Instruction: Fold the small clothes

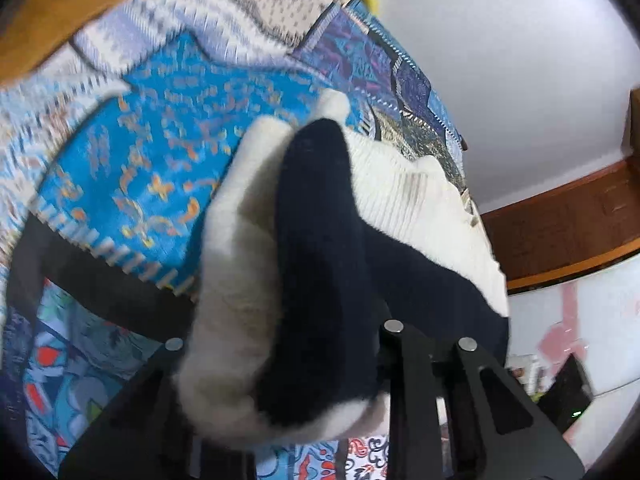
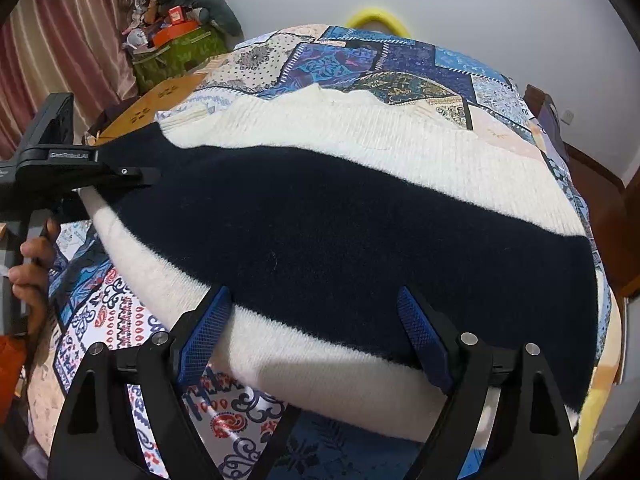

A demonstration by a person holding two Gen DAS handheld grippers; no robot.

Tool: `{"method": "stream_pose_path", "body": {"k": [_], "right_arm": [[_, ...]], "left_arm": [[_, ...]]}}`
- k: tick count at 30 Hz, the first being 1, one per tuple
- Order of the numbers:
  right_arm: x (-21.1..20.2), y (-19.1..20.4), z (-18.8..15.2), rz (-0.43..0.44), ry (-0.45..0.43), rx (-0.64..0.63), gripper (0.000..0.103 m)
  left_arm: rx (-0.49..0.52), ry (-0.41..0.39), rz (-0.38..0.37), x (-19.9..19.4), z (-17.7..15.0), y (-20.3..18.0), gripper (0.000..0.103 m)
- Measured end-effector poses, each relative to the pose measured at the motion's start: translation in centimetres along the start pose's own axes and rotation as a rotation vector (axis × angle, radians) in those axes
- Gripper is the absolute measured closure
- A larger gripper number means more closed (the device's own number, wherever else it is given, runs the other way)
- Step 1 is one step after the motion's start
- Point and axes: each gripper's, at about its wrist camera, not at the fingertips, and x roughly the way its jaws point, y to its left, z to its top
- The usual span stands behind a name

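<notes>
Lying spread across the patchwork bedspread (image 2: 360,52), the cream and navy sweater (image 2: 320,216) is set out flat so that it can be folded. The left gripper (image 2: 132,174) is closed on the sweater's far-left edge, where the knit bunches up between its fingers in the left wrist view, probably to lift that side over. The right gripper (image 2: 316,320) hangs over the near hem with its blue-padded fingers (image 2: 204,332) wide apart and holding nothing, seemingly placed to take that edge so both ends move together.
</notes>
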Motion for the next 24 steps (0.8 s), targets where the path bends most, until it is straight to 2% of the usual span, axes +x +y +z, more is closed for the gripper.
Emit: {"method": "stream_pose_path", "body": {"k": [3, 7, 11, 14, 17, 19, 21, 24], "right_arm": [[-0.7, 0.2, 0.2, -0.026, -0.010, -0.032, 0.020], [-2.4, -0.3, 0.3, -0.095, -0.050, -0.074, 0.020], [-4.4, -2.0, -0.1, -0.141, -0.092, -0.066, 0.020], [-5.0, -3.2, -0.4, -0.144, -0.097, -0.033, 0.021], [-4.5, -3.9, -1.0, -0.097, -0.078, 0.007, 0.025], [-3.7, -3.9, -1.3, -0.067, -0.052, 0.024, 0.035], [-2.4, -3.8, -1.7, -0.042, -0.018, 0.037, 0.040], [-1.6, -3.8, -2.1, -0.025, -0.015, 0.059, 0.041]], "left_arm": [[0.087, -0.050, 0.075, -1.7, -0.1, -1.2, 0.079], [0.193, -0.165, 0.223, -5.3, 0.9, -2.3, 0.079], [0.248, -0.250, 0.333, -8.8, 2.1, -2.7, 0.079], [0.276, -0.287, 0.397, -10.3, 2.5, -3.1, 0.079], [0.299, -0.295, 0.411, -10.7, 2.2, -4.1, 0.080], [0.325, -0.304, 0.403, -10.6, 1.8, -5.8, 0.080], [0.343, -0.315, 0.387, -10.8, 1.0, -7.5, 0.080], [0.388, -0.322, 0.332, -9.9, 0.6, -11.5, 0.080]]}}
